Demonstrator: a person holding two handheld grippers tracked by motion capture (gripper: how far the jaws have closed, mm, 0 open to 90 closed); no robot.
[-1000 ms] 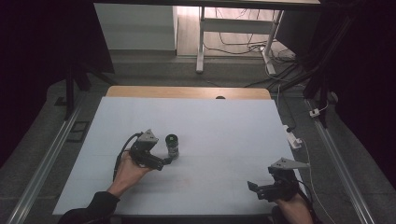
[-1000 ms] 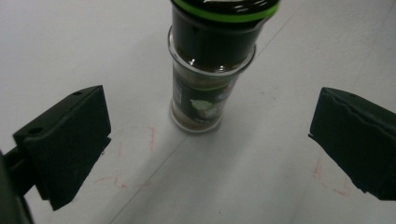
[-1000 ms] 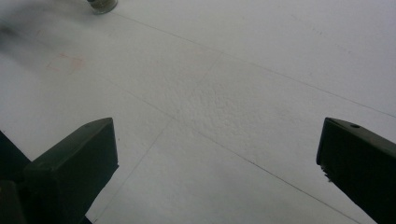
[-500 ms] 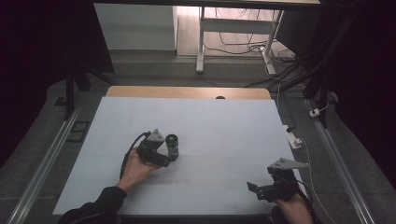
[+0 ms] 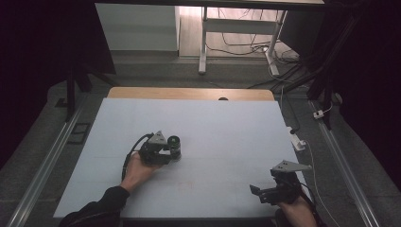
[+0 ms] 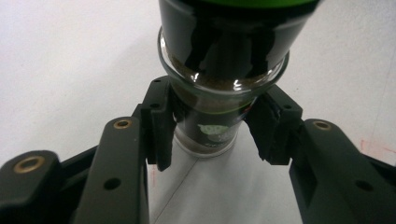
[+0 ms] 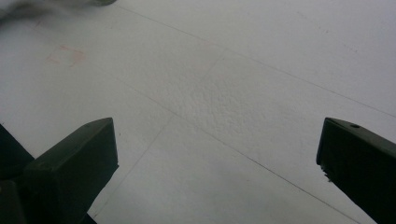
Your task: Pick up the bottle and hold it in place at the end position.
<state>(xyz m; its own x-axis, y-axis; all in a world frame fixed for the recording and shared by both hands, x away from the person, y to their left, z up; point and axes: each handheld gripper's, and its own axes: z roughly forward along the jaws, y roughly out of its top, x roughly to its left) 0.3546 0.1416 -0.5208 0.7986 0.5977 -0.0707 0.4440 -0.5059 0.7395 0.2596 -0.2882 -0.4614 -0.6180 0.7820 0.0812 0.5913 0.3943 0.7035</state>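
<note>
The left gripper (image 6: 212,128) has just been closing and now clamps its jaws on a small dark glass jar with a green cap (image 5: 174,145), left of centre on the white table (image 5: 227,127); the right gripper (image 7: 217,158) hovers wide open, holding nothing, near the table's front right corner

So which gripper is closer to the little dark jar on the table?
Left. The left gripper has its jaws closed on the jar; the right gripper sits apart, near the table's front right corner.
</note>
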